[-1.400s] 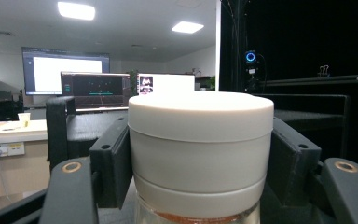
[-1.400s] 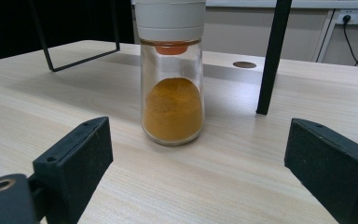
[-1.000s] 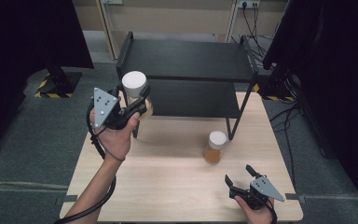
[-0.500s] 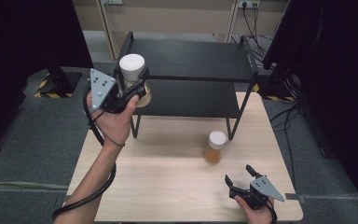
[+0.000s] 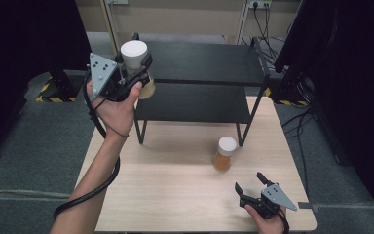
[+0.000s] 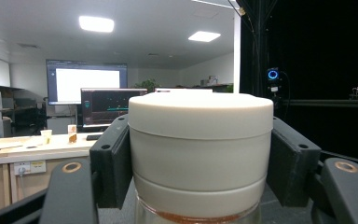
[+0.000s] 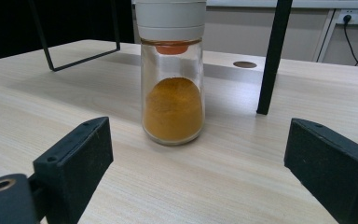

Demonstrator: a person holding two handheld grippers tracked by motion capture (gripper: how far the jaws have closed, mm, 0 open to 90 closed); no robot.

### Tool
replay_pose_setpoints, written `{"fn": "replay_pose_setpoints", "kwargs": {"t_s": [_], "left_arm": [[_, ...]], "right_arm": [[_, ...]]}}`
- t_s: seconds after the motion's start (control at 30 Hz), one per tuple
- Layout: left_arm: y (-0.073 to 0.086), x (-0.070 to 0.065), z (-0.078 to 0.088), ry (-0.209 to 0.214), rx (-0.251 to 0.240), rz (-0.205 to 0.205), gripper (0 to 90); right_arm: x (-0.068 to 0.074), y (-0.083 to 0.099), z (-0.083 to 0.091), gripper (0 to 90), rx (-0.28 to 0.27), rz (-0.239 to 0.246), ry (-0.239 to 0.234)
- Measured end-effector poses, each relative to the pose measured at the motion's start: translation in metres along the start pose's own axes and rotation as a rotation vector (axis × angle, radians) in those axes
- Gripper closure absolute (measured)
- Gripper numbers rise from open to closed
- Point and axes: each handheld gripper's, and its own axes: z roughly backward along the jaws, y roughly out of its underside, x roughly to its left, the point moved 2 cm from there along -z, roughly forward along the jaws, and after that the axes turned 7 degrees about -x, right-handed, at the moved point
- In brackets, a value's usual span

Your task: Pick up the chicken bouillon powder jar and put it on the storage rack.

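Right gripper view reveals orange powder (image 7: pixel 172 109) inside the table jar (image 7: pixel 172 70)

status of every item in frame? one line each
Left gripper: shut on the white cap of the held spice jar, raised beside the shelf's top tier.
Held spice jar: upright, capped, off the table.
Second spice jar: upright on the table, capped, part full of orange powder.
Right gripper: open, empty, low near the table's front edge.
Black two-tier shelf: both tiers bare.

Held glass jar (image 6: pixel 200 154): white lid, amber contents.
Standing glass jar (image 7: pixel 172 74): white lid, orange-yellow powder.
Metal shelf rack (image 5: pixel 199 63): black.
Wooden table (image 5: pixel 175 190): pale, grained.
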Motion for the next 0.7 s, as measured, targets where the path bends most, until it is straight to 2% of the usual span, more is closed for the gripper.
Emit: {"fn": "replay_pose_setpoints", "kwargs": {"t_s": [0.13, 0.23, 0.53, 0.7], "left_arm": [[-0.002, 0.0, -0.007, -0.004, -0.001, -0.001, 34.1], [-0.004, -0.003, -0.014, -0.003, 0.003, -0.025, 34.2], [-0.006, -0.003, -0.035, -0.013, 0.005, -0.005, 34.1], [-0.008, -0.005, -0.047, -0.034, 0.016, -0.027, 34.1]], "right_arm": [[0.0, 0.0, 0.0, 8.2, 0.0, 0.0, -0.001], [0.0, 0.0, 0.0, 8.2, 0.0, 0.003, -0.002], [0.0, 0.001, 0.001, 8.3, -0.007, -0.002, -0.001], [0.0, 0.001, 0.001, 8.3, -0.01, 0.003, -0.004]]}}
